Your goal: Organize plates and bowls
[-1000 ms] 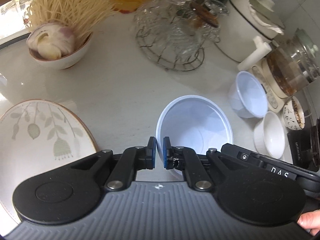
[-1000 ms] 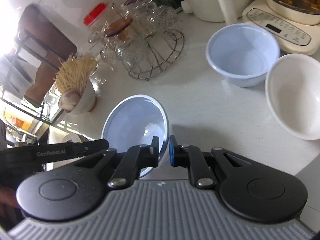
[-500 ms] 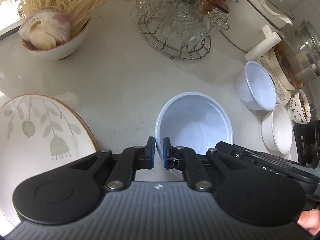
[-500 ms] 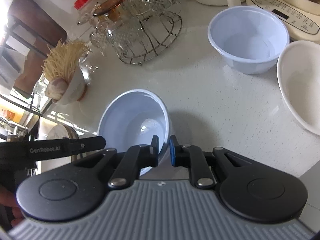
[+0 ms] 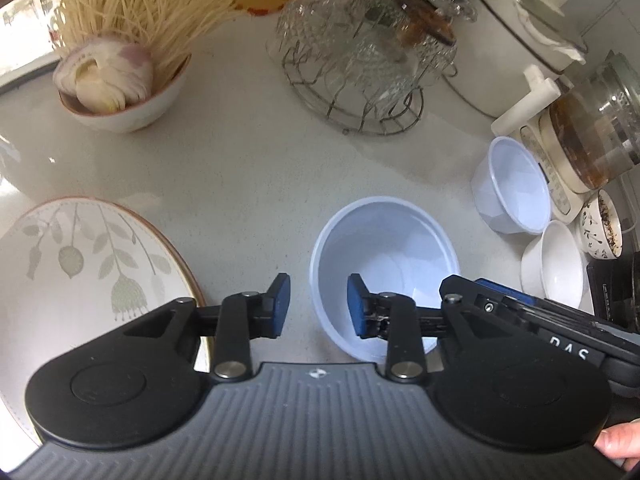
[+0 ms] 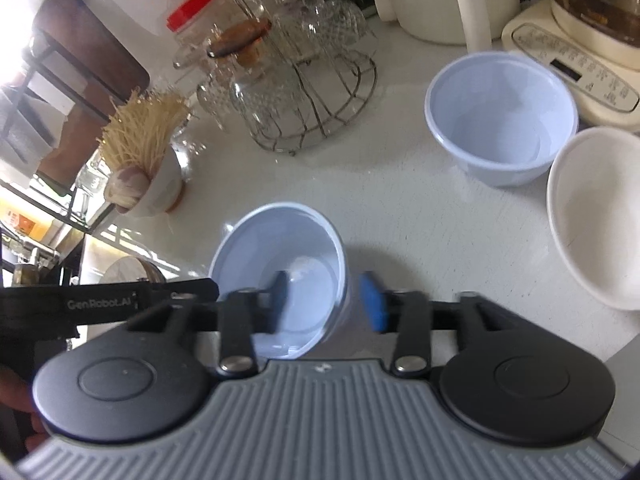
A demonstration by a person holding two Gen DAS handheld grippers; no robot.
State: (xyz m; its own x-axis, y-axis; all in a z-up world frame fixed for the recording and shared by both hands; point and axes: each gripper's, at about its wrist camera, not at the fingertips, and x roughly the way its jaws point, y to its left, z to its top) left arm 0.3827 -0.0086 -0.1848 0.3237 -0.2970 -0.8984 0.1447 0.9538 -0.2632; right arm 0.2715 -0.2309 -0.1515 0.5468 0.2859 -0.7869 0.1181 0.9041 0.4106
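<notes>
Release step: my left gripper (image 5: 316, 306) and right gripper (image 6: 326, 302) have just been opening, freeing the pale blue bowl (image 5: 384, 268) at frame centre; next I withdraw both.

Pale blue plastic bowl (image 5: 384, 256) upright, empty, on the counter; matching blue bowl (image 5: 514, 188) at two o'clock, leaf-patterned plate (image 5: 80, 264) at nine.

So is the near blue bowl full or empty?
Empty: the near blue bowl shows its bare pale bottom in both views.
</notes>
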